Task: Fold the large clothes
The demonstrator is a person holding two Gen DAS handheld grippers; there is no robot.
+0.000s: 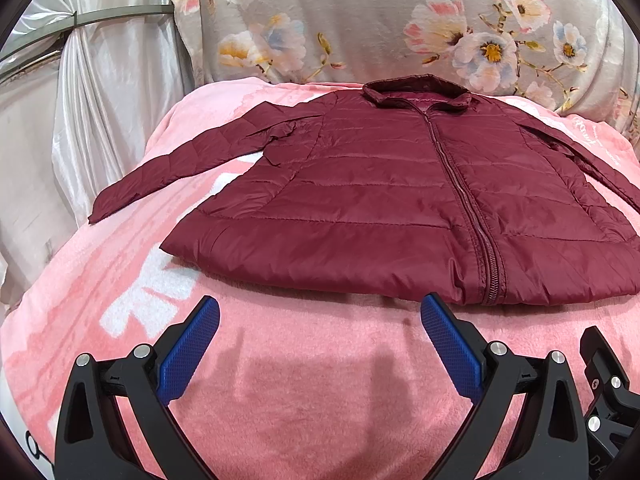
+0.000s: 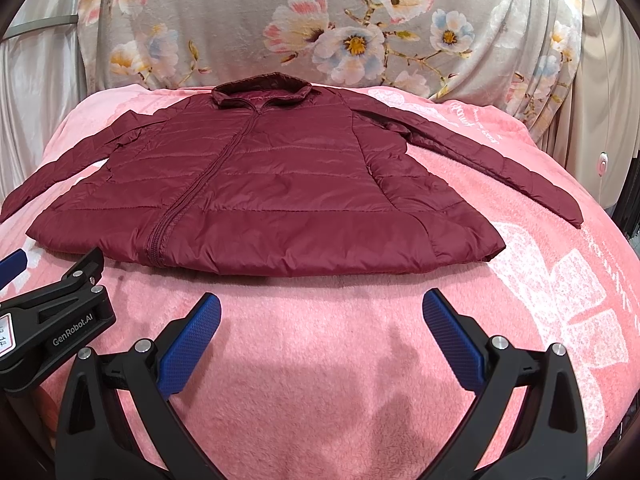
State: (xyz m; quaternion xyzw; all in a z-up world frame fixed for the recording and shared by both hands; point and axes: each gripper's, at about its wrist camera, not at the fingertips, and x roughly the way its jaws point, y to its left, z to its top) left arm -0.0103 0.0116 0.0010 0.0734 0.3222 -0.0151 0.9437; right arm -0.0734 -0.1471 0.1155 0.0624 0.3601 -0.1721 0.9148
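A maroon quilted jacket (image 1: 380, 184) (image 2: 256, 184) lies flat and zipped on a pink blanket (image 1: 312, 380) (image 2: 320, 360), collar at the far side, both sleeves spread outward. Its left sleeve (image 1: 168, 168) runs toward the blanket's left edge; its right sleeve (image 2: 504, 164) angles out to the right. My left gripper (image 1: 320, 316) hovers open just short of the hem, left of the zipper's bottom end. My right gripper (image 2: 322, 312) is open too, a little before the hem's right half. Nothing sits between either pair of blue pads.
A grey floral cushion (image 1: 400, 20) (image 2: 320, 20) stands behind the jacket. Pale satin curtain (image 1: 100, 92) hangs at the left. The left gripper's black body (image 2: 52, 320) shows at the right wrist view's left edge. Bare blanket lies in front of the hem.
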